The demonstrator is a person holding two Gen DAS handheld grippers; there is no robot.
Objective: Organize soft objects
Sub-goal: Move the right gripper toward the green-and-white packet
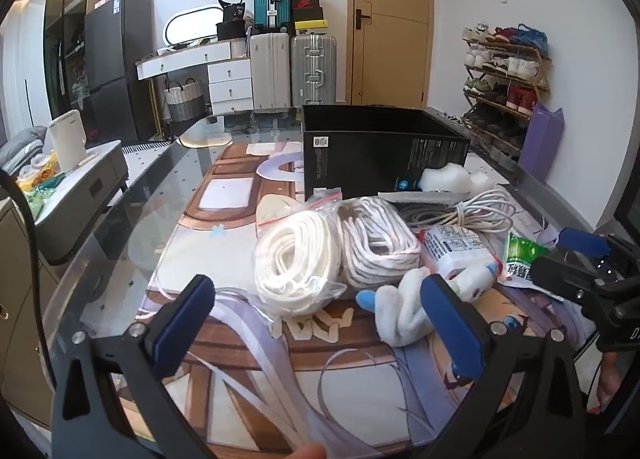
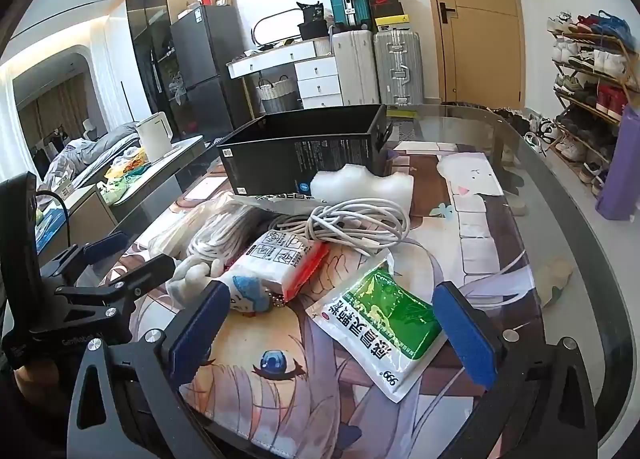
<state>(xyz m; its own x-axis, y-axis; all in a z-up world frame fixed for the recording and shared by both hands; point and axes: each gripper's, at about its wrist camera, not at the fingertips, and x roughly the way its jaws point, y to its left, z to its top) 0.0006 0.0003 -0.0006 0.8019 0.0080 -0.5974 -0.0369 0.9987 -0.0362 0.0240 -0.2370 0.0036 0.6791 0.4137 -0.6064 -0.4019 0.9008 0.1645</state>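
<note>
With both your left gripper [image 1: 320,315] and right gripper [image 2: 332,323] spread empty, everything lies before the seemingly empty black box [image 1: 380,151].

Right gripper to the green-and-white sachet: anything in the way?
Nothing visible. The right gripper is open, and the flat green-and-white sachet lies on the printed mat directly ahead between its blue pads, apart from both.

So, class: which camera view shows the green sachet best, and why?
The right wrist view. There the green sachet lies whole and close, between the open right gripper's fingers, untouched, its print readable. The left wrist view shows only part of it at the right edge, small, partly hidden behind the right gripper.
</note>
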